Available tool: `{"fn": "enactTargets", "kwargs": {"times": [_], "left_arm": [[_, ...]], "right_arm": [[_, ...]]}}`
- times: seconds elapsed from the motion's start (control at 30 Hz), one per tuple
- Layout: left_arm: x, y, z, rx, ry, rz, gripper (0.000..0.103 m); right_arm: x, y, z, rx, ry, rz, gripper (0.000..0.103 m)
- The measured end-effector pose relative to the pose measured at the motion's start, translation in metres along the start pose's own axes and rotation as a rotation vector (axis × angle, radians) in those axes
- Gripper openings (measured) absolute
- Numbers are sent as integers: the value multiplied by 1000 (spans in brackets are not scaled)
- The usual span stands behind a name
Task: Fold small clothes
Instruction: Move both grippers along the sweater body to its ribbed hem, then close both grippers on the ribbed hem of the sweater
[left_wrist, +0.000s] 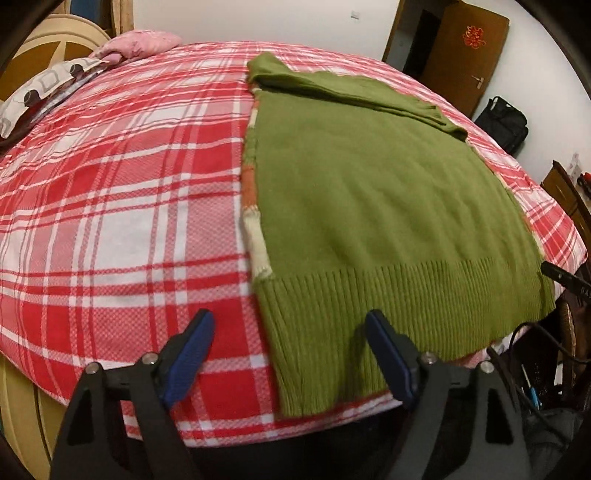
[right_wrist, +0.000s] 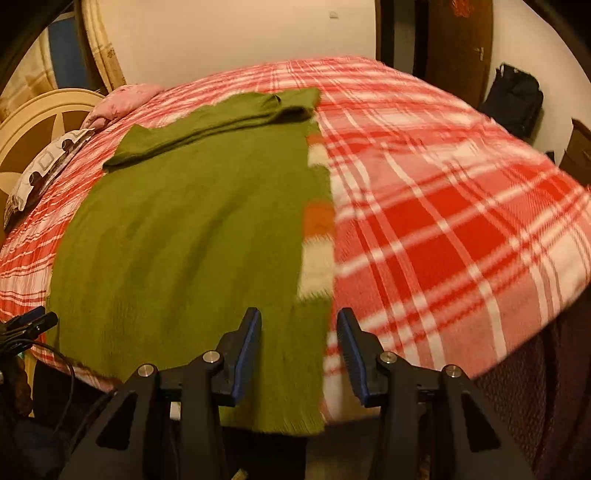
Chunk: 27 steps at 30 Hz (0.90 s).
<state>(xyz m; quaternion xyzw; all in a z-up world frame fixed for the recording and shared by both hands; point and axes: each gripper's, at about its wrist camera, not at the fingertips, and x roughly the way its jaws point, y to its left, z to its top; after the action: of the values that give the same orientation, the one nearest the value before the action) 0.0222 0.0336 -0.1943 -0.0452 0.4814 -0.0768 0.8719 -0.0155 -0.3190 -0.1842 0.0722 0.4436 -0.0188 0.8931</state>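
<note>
A green knit sweater (left_wrist: 369, 192) lies flat on the red and white plaid bed (left_wrist: 110, 203), sleeves folded across its upper part. An orange and white striped edge (left_wrist: 251, 206) shows along its left side. My left gripper (left_wrist: 290, 332) is open and empty above the ribbed hem's left corner. In the right wrist view the sweater (right_wrist: 184, 240) fills the left half, with its striped edge (right_wrist: 317, 236) on the right. My right gripper (right_wrist: 299, 328) is open and empty over the hem's right corner. The other gripper's tip (right_wrist: 33, 321) shows at far left.
Pillows (left_wrist: 55, 85) lie at the head of the bed by a cream headboard (left_wrist: 44, 40). A brown door (left_wrist: 465, 51) and a black bag (left_wrist: 504, 123) stand beyond the bed. Cables and clutter (left_wrist: 535, 369) sit beside the near right corner.
</note>
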Motion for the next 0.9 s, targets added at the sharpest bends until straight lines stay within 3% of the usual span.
{"fn": "enactTargets", "kwargs": {"times": [0.23, 0.6, 0.67, 0.73, 0.8, 0.9], "left_arm": [[-1, -6, -6, 28, 7, -2, 61], [5, -2, -10, 22, 21, -25, 60], [3, -2, -9, 19, 19, -30, 60], [1, -2, -9, 23, 20, -13, 48], [-2, -2, -9, 30, 20, -21, 38], [-4, -2, -11, 39, 19, -27, 35]], "right_arm": [[-8, -5, -12, 14, 10, 56, 44], [-1, -5, -20, 44, 56, 106, 44], [1, -5, -21, 44, 59, 104, 40], [-1, -5, -21, 41, 60, 103, 30], [-2, -6, -21, 47, 63, 118, 27], [-1, -6, -23, 47, 73, 141, 26]]}}
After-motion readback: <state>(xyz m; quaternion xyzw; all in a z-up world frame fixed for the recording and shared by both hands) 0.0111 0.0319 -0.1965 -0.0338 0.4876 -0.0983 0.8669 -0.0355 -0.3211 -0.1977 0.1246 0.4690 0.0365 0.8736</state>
